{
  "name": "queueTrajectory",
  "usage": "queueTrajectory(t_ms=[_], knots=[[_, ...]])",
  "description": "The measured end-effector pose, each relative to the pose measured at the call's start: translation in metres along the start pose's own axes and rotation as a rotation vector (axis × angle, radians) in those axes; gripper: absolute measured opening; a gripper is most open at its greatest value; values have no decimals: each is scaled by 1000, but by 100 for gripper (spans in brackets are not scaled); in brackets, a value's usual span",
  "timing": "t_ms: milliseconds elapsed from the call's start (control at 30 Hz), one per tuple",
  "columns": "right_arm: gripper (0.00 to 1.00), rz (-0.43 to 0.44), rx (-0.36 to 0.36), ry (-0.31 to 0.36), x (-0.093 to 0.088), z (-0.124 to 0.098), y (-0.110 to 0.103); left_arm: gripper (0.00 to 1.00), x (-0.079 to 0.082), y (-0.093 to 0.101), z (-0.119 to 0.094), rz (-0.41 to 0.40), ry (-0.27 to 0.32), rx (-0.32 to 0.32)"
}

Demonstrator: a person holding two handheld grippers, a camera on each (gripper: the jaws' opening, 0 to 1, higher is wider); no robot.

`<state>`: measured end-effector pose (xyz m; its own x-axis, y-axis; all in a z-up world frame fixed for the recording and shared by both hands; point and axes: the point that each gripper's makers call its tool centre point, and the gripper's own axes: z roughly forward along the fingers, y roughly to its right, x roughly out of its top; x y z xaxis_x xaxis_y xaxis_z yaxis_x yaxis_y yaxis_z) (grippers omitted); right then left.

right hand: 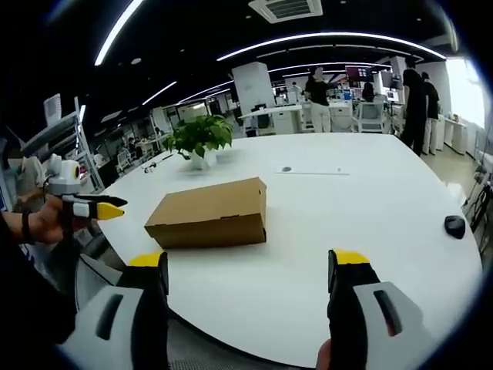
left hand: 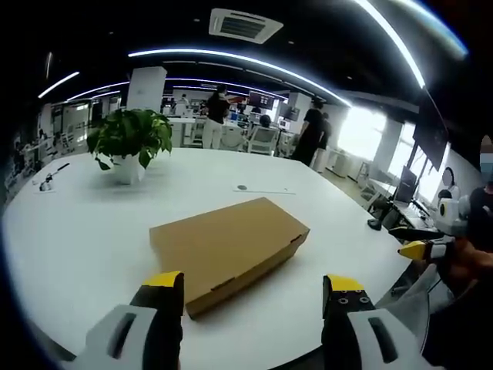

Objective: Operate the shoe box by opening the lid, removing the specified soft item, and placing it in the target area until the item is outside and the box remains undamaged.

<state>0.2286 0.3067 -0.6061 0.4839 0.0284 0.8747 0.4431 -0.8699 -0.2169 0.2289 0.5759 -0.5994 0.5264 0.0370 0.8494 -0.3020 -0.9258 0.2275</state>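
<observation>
Your left hand-held gripper [left hand: 253, 289] stands with its jaws spread wide and nothing between them, hovering over the near edge of the white table [left hand: 77, 231]. The shoe box [left hand: 229, 248] lies straight ahead of it, lid down and closed, one corner reaching in between the yellow jaw tips without touching them. Beyond the box, to the left, stands a potted plant [left hand: 129, 142].

Your right hand-held gripper [right hand: 250, 266] is also wide open and holds nothing. From it, the shoe box [right hand: 209, 214] sits ahead and slightly left, apart from the jaws, resting flat on the table [right hand: 370, 208]. A dark computer mouse [right hand: 455, 226] lies far to the right near the table's edge.
</observation>
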Motion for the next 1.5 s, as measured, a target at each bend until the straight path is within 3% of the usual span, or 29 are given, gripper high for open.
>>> queueTrajectory(t_ms=[1033, 1500], knots=[[80, -1, 18, -16, -4, 6, -4, 75, -5, -6, 0, -19, -9, 15], [80, -35, 64, -46, 1, 33, -6, 74, -10, -20, 5, -40, -18, 35]])
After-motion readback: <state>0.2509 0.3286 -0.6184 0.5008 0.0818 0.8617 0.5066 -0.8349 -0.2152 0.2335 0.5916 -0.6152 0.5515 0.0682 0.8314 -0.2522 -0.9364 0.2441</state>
